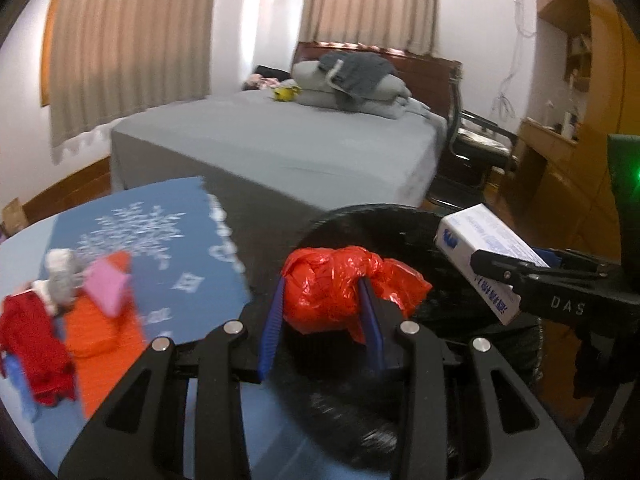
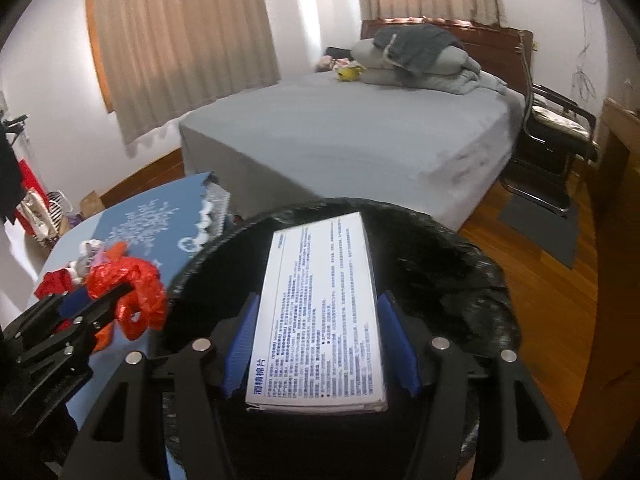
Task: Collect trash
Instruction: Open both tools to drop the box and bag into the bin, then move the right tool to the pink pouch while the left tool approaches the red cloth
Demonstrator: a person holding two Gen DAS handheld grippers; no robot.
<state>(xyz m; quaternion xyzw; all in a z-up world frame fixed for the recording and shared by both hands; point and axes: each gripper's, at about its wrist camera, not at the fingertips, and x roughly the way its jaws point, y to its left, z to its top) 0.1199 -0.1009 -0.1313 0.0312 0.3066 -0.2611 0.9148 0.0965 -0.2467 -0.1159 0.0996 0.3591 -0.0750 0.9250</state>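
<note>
Left gripper [image 1: 324, 300]: black linkage, blue pads, jaws partly closed and clamped on a crumpled red plastic bag [image 1: 348, 288], pointing down at a moderate angle. Bag bulges past both pads. Right gripper [image 2: 318, 336]: same build, jaws set wider, blue pads pressed on the long sides of a white box [image 2: 320, 312], also angled down. From the left wrist view the right gripper enters from the right edge, near the left one, not touching.
</note>
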